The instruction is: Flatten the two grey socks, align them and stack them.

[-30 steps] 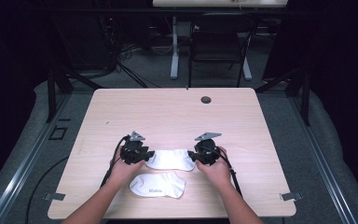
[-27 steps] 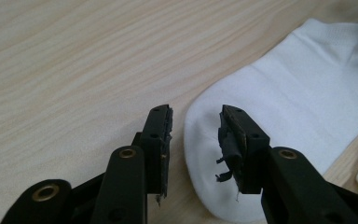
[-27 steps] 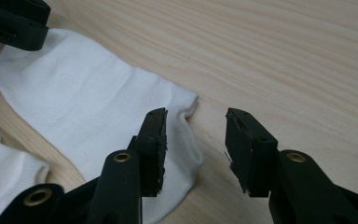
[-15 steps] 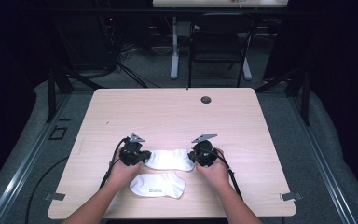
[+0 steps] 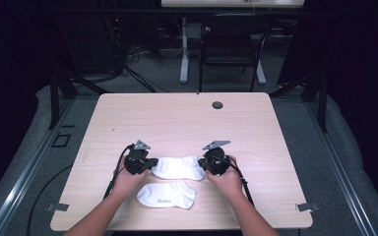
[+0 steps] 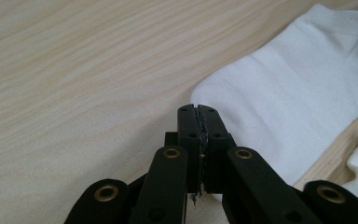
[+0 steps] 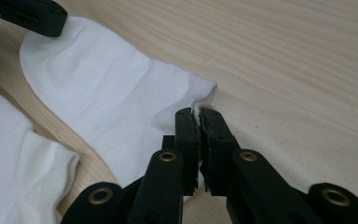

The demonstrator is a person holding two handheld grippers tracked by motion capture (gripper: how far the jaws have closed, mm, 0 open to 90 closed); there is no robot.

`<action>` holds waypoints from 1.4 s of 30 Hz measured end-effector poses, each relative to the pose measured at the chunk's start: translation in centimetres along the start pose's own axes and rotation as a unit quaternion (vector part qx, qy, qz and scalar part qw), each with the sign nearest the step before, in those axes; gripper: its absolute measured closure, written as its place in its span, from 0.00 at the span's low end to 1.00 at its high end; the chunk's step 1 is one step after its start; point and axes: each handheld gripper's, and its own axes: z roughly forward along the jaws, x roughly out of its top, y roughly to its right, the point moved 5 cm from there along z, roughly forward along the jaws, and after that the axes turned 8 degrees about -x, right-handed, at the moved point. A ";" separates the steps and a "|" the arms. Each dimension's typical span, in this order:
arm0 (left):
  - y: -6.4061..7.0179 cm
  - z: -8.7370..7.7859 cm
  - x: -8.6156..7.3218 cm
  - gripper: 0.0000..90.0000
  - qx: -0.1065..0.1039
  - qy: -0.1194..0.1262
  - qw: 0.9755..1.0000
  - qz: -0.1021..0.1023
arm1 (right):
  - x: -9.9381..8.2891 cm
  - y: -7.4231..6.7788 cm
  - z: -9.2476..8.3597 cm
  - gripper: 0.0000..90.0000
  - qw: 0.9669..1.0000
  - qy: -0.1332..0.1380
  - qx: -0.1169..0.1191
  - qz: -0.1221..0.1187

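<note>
Two white ankle socks lie near the front of the wooden table (image 5: 177, 118). The far sock (image 5: 178, 168) stretches between my two grippers; the near sock (image 5: 166, 194) lies free just in front of it. My left gripper (image 5: 150, 163) (image 6: 197, 108) is at the far sock's (image 6: 284, 102) left end, its jaws pressed together on the fabric's edge. My right gripper (image 5: 202, 163) (image 7: 197, 112) has just been closing and pinches the raised corner at the sock's (image 7: 107, 102) other end. Both grippers sit low on the tabletop. The near sock (image 7: 14, 158) shows beside it.
A dark round grommet (image 5: 217, 104) sits near the table's far edge. A black chair (image 5: 231, 49) and cables stand on the floor beyond. Metal brackets (image 5: 305, 207) mark the front corners. Bare wood spreads behind the socks.
Both grippers' jaws have closed from open onto the ends of the far sock. The hands and both socks have stayed in place.
</note>
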 end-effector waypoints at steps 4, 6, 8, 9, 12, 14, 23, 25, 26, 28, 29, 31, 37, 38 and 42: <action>-0.2 -0.5 0.1 0.99 -0.003 0.009 1.000 -0.005 | 0.4 -0.2 -0.4 0.96 1.000 0.009 0.001 -0.002; -0.3 -0.8 0.2 0.99 -0.002 0.008 1.000 -0.003 | 0.6 -0.4 -0.6 0.96 1.000 0.013 0.003 -0.001; -0.3 -1.1 0.4 0.99 -0.002 0.014 1.000 -0.001 | 0.8 -0.5 -0.8 0.96 1.000 0.014 0.003 -0.003; -0.4 -1.4 0.5 0.99 -0.002 0.014 1.000 0.002 | 0.9 -0.5 -0.9 0.96 1.000 0.015 0.004 -0.004; -0.4 -1.9 0.6 0.99 0.000 0.019 1.000 0.005 | 1.2 -0.6 -1.2 0.96 1.000 0.021 0.008 -0.001; -0.4 -2.2 0.7 0.99 0.000 0.021 1.000 0.006 | 1.4 -0.8 -1.4 0.96 1.000 0.025 0.011 -0.003; 0.0 -2.9 0.8 0.99 -0.006 0.027 1.000 0.008 | 1.7 -1.2 -2.1 0.97 0.999 0.030 0.016 -0.007; 0.1 -3.0 0.8 0.99 -0.006 0.031 0.999 0.009 | 1.7 -1.2 -2.3 0.97 0.999 0.032 0.016 -0.008; 0.1 -3.2 0.9 0.99 -0.008 0.029 1.000 0.010 | 1.8 -1.2 -2.4 0.97 0.999 0.034 0.017 -0.009; 0.2 -3.3 1.0 0.99 -0.010 0.030 0.999 0.010 | 2.0 -1.3 -2.7 0.97 0.999 0.036 0.019 -0.010; 0.3 -3.5 1.0 0.99 -0.011 0.031 0.999 0.012 | 2.0 -1.3 -2.8 0.97 0.999 0.036 0.019 -0.011; 0.5 -3.6 1.0 0.99 -0.012 0.033 0.999 0.012 | 2.1 -1.5 -3.2 0.97 0.999 0.039 0.023 -0.015; 1.1 -4.2 0.8 0.99 -0.018 0.029 0.999 0.019 | 2.1 -2.1 -4.1 0.97 0.998 0.048 0.029 -0.019; 1.3 -4.3 0.8 0.99 -0.023 0.033 0.999 0.017 | 2.0 -2.2 -4.3 0.97 0.998 0.047 0.028 -0.027; 1.8 -4.9 0.5 0.99 -0.031 0.037 0.999 0.022 | 1.7 -2.8 -4.8 0.97 0.998 0.048 0.035 -0.031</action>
